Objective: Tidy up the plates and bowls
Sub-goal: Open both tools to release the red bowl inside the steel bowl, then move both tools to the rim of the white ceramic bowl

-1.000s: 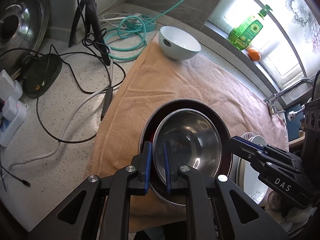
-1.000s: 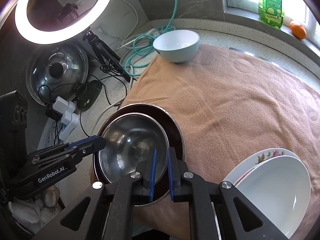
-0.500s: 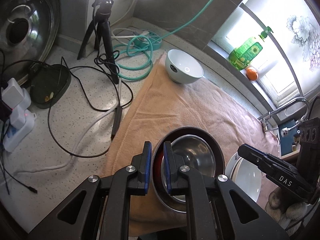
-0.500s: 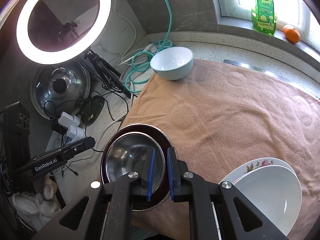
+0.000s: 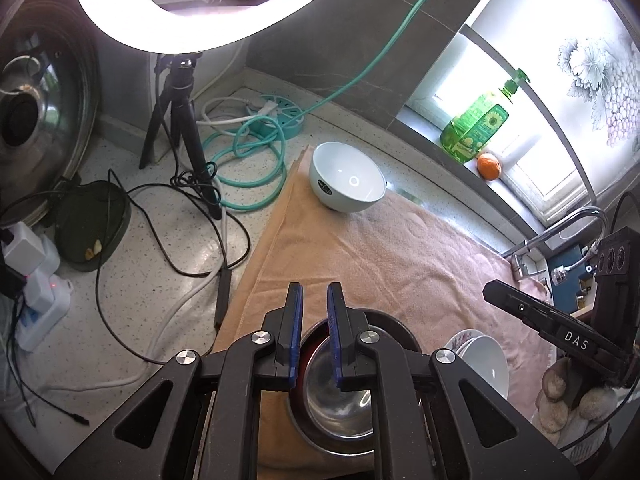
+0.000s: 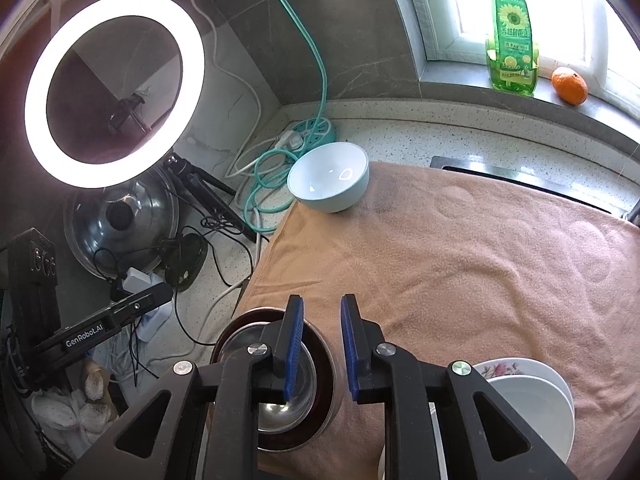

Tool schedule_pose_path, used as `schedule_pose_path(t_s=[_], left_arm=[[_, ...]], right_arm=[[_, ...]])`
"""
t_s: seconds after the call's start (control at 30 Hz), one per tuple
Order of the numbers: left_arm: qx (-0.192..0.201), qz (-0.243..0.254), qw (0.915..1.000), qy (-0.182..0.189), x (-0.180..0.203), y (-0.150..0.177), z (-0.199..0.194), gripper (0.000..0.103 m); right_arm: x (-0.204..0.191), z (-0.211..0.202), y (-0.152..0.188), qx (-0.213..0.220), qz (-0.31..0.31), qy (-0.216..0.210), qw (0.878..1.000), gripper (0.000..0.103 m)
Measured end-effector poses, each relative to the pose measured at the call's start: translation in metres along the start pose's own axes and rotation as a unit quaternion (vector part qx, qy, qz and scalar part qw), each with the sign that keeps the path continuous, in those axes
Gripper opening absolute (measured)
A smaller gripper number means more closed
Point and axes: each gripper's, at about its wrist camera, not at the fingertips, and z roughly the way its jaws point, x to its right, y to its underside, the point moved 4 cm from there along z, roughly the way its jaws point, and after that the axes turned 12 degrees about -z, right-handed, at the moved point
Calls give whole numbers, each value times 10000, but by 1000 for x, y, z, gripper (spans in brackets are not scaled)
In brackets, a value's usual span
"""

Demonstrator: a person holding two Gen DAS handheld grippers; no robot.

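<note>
Below my two grippers, near the front edge of the peach terry towel [image 6: 472, 264], sits the shiny steel bowl [image 5: 340, 400], nested inside a larger dark red bowl with a steel rim [image 6: 324, 364]. Neither gripper touches them. My left gripper [image 5: 314, 304] hangs above the pair with its blue pads [image 5: 295, 320] drawn nearly together, a narrow slit between them and nothing in it. My right gripper [image 6: 320, 320] has just been opening; its blue pads [image 6: 349, 340] stand apart with only towel and bowl rim showing through the gap, gripping nothing.

Just to the right of the nested bowls lie two stacked plates, a plain white plate [image 6: 532, 412] on top of a plate with a floral rim [image 6: 500, 366]. At the far corner of the towel stands a pale blue ceramic bowl [image 6: 328, 178], upright and well apart from the rest.

Left of the towel, on the speckled counter [image 5: 152, 280], lie black cables, a coiled teal cord [image 5: 248, 160] and a black tripod [image 5: 180, 120] carrying a lit ring light [image 6: 114, 88]. On the window ledge stand a green bottle of dish soap [image 6: 512, 36] and an orange fruit [image 6: 570, 85] just beside it.
</note>
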Motion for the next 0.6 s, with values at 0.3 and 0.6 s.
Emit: schedule_pose_path(t_s=[0.3, 0.6], left_arm=[[132, 264, 9996, -37, 35, -28, 16, 10], [-100, 161, 9996, -217, 55, -47, 62, 11]], right_arm=[[14, -6, -49, 240, -176, -10, 9996, 18], [38, 23, -91, 115, -328, -245, 9991, 24]])
